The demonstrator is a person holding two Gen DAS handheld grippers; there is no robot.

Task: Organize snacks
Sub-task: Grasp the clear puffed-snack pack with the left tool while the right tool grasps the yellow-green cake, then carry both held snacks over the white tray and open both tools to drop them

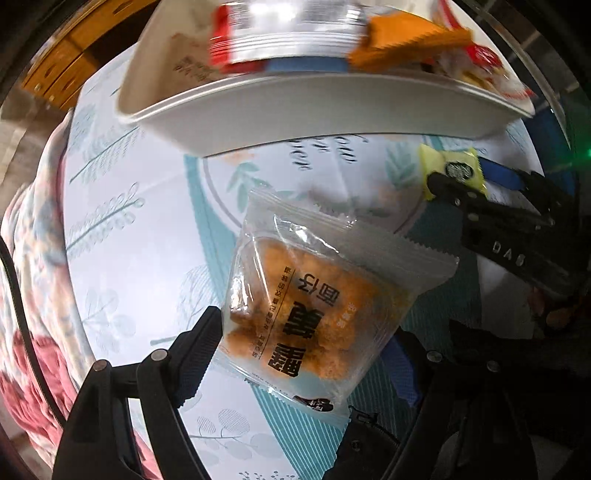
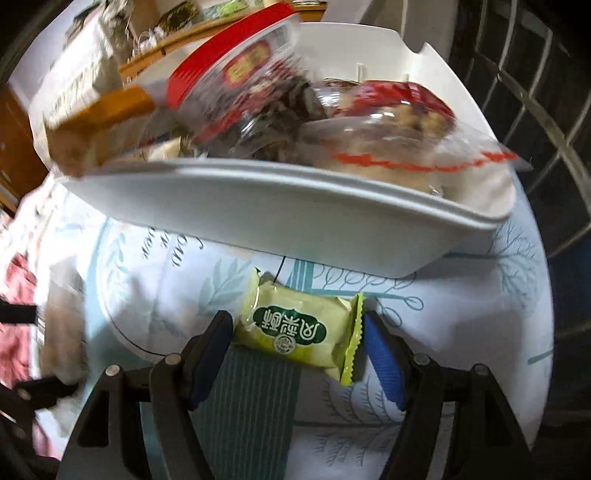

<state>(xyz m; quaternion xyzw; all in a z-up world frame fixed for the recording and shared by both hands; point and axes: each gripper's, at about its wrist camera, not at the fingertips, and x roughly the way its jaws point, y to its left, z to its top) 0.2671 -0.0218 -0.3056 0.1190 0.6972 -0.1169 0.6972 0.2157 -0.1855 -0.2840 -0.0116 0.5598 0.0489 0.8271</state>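
My left gripper is shut on a clear packet of orange crispy snack, held above the patterned tablecloth. My right gripper is shut on a small green pastry packet; that packet also shows at the right of the left wrist view between the other gripper's black fingers. A white bin full of snack bags stands just ahead of both grippers; it also shows in the right wrist view. Red and clear bags pile above its rim.
A round table with a white and teal leaf-print cloth lies under both grippers. A floral fabric hangs at the left. A wooden shelf stands behind the bin. A dark metal grille is at the right.
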